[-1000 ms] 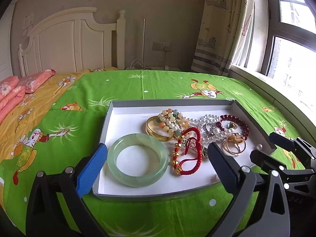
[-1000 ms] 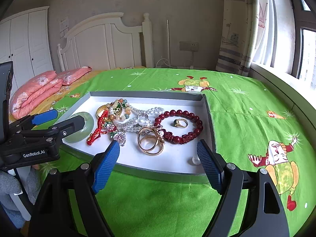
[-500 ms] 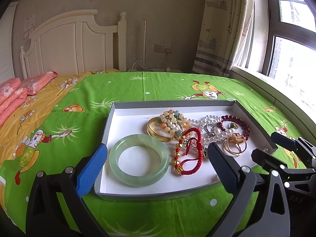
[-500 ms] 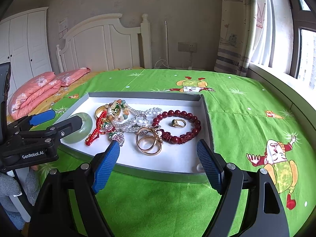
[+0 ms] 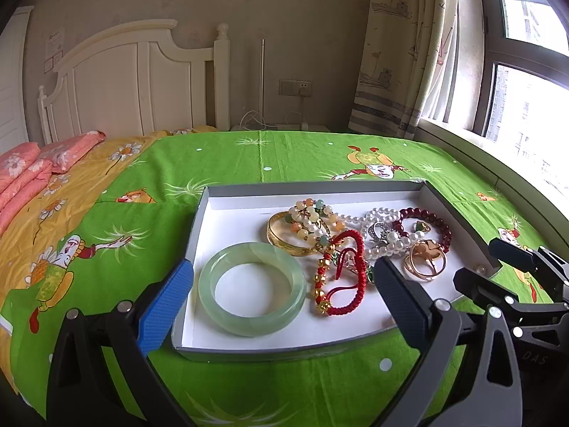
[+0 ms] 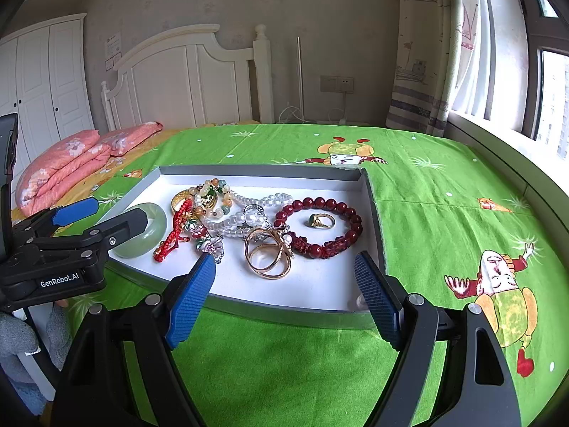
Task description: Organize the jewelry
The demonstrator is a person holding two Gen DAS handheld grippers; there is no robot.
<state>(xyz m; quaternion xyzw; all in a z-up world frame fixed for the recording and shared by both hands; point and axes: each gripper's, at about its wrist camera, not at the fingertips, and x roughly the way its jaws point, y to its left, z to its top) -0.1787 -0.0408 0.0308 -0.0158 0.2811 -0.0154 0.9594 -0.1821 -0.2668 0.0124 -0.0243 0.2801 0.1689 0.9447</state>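
Reading the tray [image 5: 199,235] from left to right, the jade bangle [image 5: 251,289] lies alone at the near-left, clear of the other pieces, while everything to its right is heaped together: the gold bangle [image 5: 284,236] with the multicolour bead bracelet [image 5: 313,213] draped over it, the red cord bracelet [image 5: 341,274] beside them, then the pearl strand [image 6: 249,219] tangled with a silver piece, the pair of gold rings [image 6: 268,258] resting on each other, and at the right the dark red bead bracelet [image 6: 320,226] lying as a loop around a green-stone ring [image 6: 322,220]. The tray itself sits on the green bedsheet [image 6: 444,192]. The left gripper [image 5: 281,302] is spread wide and empty, poised at the near edge of the tray with the jade bangle between its fingers' line of sight; the right gripper [image 6: 284,295] is likewise wide and empty, poised at the near-right edge in front of the gold rings. Neither touches any jewelry. Judged from this layout, sorting has hardly begun (only the jade bangle is already separate), and no destination compartments or other containers are visible. Remaining work appears to be untangling the central heap and laying each piece apart; the pearl strand is likely the most snag-prone.
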